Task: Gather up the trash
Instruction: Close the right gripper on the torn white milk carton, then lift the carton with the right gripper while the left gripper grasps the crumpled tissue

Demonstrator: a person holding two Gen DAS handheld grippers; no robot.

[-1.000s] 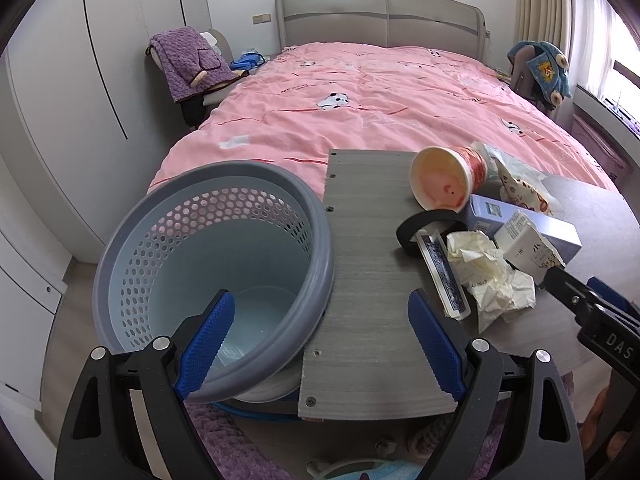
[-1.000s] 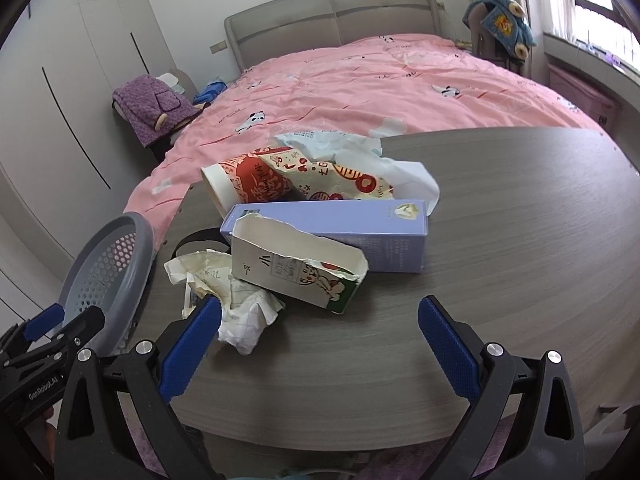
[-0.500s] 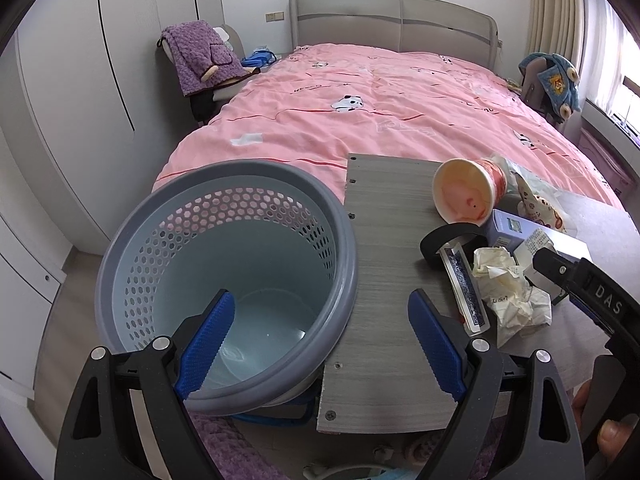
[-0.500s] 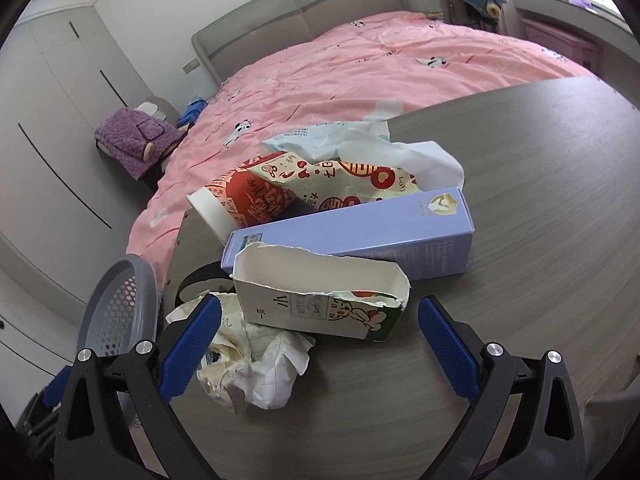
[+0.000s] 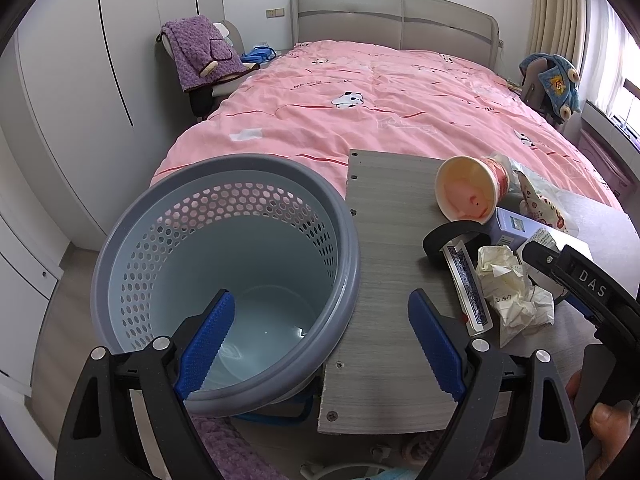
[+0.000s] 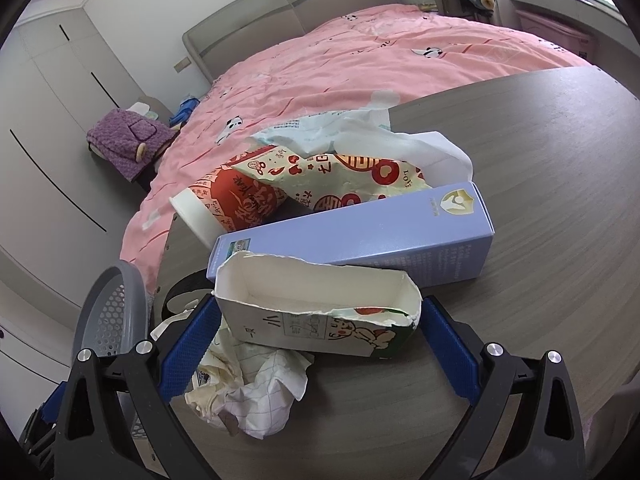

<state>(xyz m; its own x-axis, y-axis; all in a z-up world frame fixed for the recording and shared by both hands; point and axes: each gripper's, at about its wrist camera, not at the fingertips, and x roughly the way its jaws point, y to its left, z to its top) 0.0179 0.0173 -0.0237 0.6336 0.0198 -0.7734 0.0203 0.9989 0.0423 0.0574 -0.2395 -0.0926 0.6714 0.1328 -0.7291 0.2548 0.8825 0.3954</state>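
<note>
**Right gripper straddling the torn carton, basket waiting at the bench edge**

My right gripper (image 6: 316, 356) is spread wide, one blue pad on each side of the torn white carton (image 6: 316, 316), not yet pinching it. Just under my left pad lies a crumpled paper wad (image 6: 252, 392), touching the carton's near corner. If I close now, I judge that the pad could snag that paper and drag it along, or the open, ripped wall could fold inward and slip free, since thin card gives little to press against.

My left gripper (image 5: 320, 344) is also spread and holds nothing; it hangs over the rim of the grey basket (image 5: 120, 248), which stands beside the bench (image 5: 384, 240) and looks empty.

Right behind the carton lies the lilac box (image 6: 380, 236), touching or nearly so; a sloppy lift could knock it. Beyond it are the tipped paper cup (image 6: 232, 204) and a printed wrapper (image 6: 352, 176), near the bench's far edge, where a shove might send them off toward the pink bed (image 6: 360, 52).
</note>
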